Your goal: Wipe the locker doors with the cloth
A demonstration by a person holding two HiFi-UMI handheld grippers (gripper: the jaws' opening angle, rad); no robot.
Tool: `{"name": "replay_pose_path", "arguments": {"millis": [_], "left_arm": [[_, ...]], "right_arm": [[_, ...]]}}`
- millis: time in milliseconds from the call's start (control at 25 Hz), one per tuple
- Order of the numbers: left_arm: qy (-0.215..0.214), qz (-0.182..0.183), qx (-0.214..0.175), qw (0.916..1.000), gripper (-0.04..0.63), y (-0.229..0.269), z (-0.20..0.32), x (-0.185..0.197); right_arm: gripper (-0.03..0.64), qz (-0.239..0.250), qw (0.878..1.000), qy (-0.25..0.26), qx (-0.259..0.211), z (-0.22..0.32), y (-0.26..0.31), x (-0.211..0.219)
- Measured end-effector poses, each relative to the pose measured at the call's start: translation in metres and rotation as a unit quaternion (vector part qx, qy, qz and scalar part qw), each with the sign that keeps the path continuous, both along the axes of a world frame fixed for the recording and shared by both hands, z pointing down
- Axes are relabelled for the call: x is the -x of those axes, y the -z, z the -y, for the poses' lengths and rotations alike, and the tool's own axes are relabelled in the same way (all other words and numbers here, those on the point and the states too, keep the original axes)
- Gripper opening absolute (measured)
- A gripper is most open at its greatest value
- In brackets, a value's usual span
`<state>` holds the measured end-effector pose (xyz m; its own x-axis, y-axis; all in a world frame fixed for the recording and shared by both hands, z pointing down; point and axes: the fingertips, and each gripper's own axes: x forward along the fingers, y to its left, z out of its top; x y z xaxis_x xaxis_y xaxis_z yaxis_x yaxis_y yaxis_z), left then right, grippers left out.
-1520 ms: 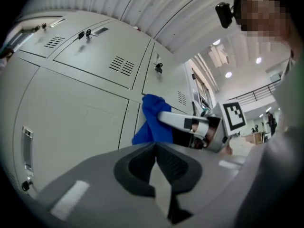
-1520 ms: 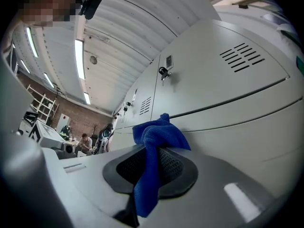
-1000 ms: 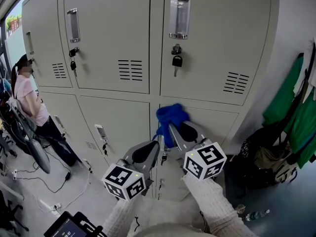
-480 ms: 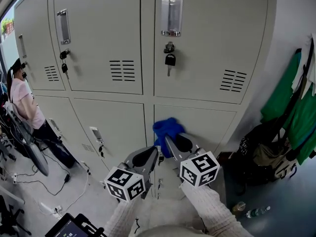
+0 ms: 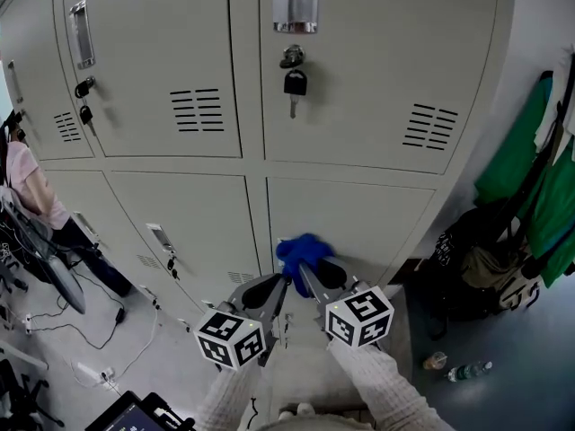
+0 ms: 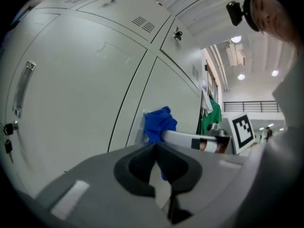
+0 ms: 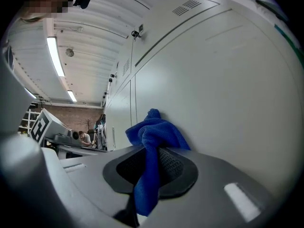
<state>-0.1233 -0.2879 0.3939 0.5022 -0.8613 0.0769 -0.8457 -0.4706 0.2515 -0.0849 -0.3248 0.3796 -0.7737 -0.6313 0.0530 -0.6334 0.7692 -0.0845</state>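
Note:
A blue cloth (image 5: 300,251) is bunched against the lower right locker door (image 5: 359,218), low on its left side. My right gripper (image 5: 305,268) is shut on the cloth (image 7: 152,141), whose tail hangs between the pads. My left gripper (image 5: 281,281) sits just left of it, shut with nothing between its jaws, its tips near the seam between the two lower doors. In the left gripper view the cloth (image 6: 159,123) shows ahead on the pale door (image 6: 85,94).
Upper lockers carry a metal handle (image 5: 294,3) and a padlock (image 5: 293,82). Green clothes (image 5: 530,178) and dark bags (image 5: 481,277) sit at the right. A person in pink (image 5: 31,182) stands far left. A bottle (image 5: 469,371) and cables (image 5: 108,330) lie on the floor.
The right gripper has carried the blue cloth downward along the lower right locker door, and the left gripper has dropped with it. The view has shifted down as well.

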Motion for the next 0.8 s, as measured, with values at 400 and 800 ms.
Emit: {"name": "replay_pose_path", "arguments": {"millis": [400,800], "left_arm": [[-0.017,0.011,0.068,0.9975,0.007,-0.069,-0.008,-0.014],[-0.023,0.008,0.104,0.9943,0.007,-0.106,-0.005,-0.017]], "right_arm": [[0.057,0.0,0.998,-0.025,0.062,0.003,-0.07,-0.018],[0.057,-0.02,0.994,-0.019,0.106,0.005,-0.127,-0.009]]}}
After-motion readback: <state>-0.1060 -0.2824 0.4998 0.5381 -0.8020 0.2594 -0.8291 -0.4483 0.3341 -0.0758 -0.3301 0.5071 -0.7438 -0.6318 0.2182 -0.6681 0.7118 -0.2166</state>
